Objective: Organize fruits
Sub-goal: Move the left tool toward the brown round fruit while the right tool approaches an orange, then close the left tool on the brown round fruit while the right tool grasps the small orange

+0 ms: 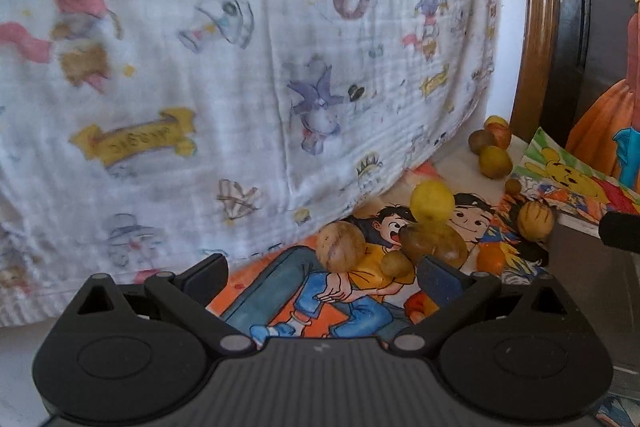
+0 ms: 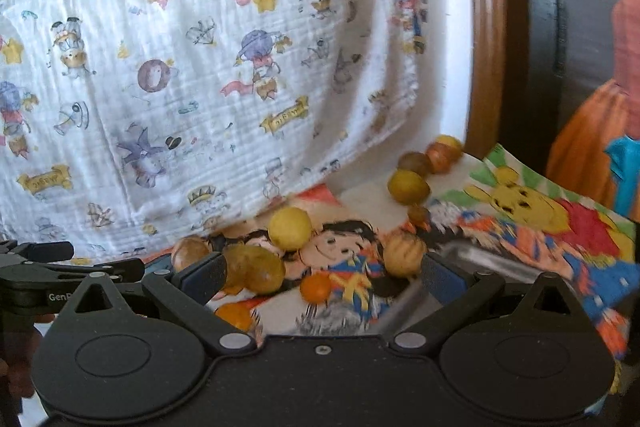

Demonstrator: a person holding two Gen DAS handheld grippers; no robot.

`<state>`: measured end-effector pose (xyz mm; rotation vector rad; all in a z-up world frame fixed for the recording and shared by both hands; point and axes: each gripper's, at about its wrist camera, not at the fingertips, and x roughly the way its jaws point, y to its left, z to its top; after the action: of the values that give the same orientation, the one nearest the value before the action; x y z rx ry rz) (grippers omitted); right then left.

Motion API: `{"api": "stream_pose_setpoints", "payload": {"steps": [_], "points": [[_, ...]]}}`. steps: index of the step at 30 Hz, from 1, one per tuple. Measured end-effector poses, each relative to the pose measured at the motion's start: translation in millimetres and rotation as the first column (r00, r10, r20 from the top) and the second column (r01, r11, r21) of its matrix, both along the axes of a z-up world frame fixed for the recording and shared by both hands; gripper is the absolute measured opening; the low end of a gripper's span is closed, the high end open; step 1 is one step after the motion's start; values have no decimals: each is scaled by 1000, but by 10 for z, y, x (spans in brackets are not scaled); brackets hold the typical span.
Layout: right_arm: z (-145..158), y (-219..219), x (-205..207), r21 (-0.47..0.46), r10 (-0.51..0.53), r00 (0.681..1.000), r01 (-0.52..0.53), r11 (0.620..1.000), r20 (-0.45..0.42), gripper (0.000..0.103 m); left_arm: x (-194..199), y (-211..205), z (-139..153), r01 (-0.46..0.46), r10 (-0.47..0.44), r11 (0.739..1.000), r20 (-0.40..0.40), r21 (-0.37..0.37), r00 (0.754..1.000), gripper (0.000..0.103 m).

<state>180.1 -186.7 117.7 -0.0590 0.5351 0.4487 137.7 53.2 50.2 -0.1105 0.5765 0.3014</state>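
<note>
Several small round fruits lie on a cartoon-printed sheet point(image 1: 304, 291). In the left wrist view my left gripper point(image 1: 324, 277) is open just in front of a tan fruit point(image 1: 340, 247), a small brown one point(image 1: 396, 265) and an olive-brown one point(image 1: 434, 243); behind them sits a yellow fruit point(image 1: 432, 203). In the right wrist view my right gripper point(image 2: 324, 277) is open with nothing held. An orange fruit point(image 2: 316, 287) lies between its fingers, the olive-brown fruit point(image 2: 256, 267) is by its left finger, and a striped tan fruit point(image 2: 404, 253) is near its right finger.
A white cartoon-print cloth point(image 2: 200, 87) hangs close behind the fruits. At the back right, more fruits point(image 2: 412, 179) cluster by a wooden frame point(image 2: 486, 47). A bear-print sheet point(image 2: 520, 203) and a grey flat object point(image 1: 580, 267) lie to the right. The left gripper's body point(image 2: 60, 267) shows at the right view's left edge.
</note>
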Motion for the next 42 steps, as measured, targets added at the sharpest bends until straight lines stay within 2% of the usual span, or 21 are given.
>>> {"api": "stream_pose_setpoints", "payload": {"steps": [4,7,11,17,22,27,36,42], "points": [[-199,7,250,-34,113,994,-114,993,-7,103,145,48,-157,39,-39,999,-31,2,999,103],[-361,30,384,-41,212,974,-216,976,-84,103,175,82,-279,69,-69,998,-47,-3,996,103],[-521,96,492,-14,292,939,-299,954,-182,103,211,171,-388,84,-85,996,-53,-22,995,103],[-701,369,463,-59,350,916,-367,928,-199,101,411,376,-480,71,-80,990,-69,-122,994,103],[-827,601,471,-110,385,899,-413,904,-207,85,614,430,-554,59,-73,986,-89,-153,993,102],[-940,710,523,-100,381,895,-411,906,-234,67,791,421,-603,19,-37,982,-90,-186,995,90],[-1009,758,580,-22,418,869,-439,898,-263,52,969,423,-684,-20,7,973,-57,-229,998,69],[-1033,772,589,9,441,857,-455,890,-267,44,1026,452,-704,-50,38,965,-50,-258,998,61]]}}
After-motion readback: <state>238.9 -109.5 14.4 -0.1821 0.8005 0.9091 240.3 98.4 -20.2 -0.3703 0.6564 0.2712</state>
